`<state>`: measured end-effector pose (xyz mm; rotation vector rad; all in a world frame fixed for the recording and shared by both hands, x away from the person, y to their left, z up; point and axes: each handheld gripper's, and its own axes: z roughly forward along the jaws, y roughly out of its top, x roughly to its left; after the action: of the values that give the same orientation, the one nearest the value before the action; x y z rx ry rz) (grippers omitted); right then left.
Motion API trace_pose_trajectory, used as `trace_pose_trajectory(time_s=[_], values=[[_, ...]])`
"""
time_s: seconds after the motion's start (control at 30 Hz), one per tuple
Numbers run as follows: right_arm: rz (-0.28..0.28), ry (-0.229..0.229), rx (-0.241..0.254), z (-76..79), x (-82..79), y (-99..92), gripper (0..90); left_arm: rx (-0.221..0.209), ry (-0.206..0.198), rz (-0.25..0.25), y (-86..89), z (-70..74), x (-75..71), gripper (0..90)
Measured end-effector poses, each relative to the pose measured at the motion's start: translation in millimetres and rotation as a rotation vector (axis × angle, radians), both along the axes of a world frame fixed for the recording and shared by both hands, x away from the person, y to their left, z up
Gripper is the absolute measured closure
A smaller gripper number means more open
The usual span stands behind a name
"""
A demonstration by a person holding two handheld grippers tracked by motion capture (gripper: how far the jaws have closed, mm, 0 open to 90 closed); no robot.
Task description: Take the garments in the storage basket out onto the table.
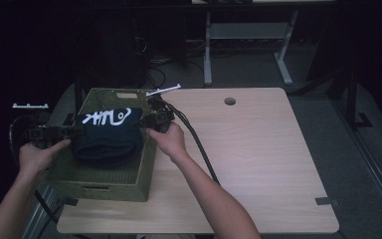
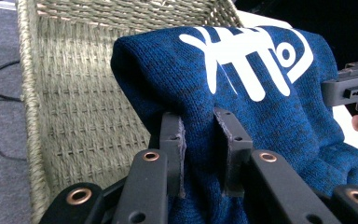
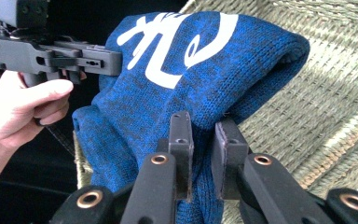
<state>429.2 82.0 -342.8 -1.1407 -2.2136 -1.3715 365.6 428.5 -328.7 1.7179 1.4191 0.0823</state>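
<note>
The left tongs [image 2: 200,140] pinch a fold of the blue sweater [image 2: 242,107] tight between their jaws. The right tongs [image 3: 204,144] pinch another fold of it on the other side. The sweater has a white fish bone drawing [image 1: 110,118] on top. In the high view it hangs between both tongs, left of the middle of the frame, in the green woven basket [image 1: 99,180]. The basket sits on the left end of the wooden table [image 1: 258,149].

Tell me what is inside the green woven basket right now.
A folded blue knit garment with a white print is over the basket, pinched at either end by the left gripper and right gripper. The basket floor beneath the garment is covered, so anything there is hidden.
</note>
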Motion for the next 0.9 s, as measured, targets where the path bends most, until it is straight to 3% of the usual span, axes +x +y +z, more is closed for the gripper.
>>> trace_pose_trajectory(time_s=[0.9], values=[[-0.038,0.013,-0.040,-19.9,11.3,7.3,79.0,0.054,0.039,-0.002,-0.8,-13.3,20.3,74.2]])
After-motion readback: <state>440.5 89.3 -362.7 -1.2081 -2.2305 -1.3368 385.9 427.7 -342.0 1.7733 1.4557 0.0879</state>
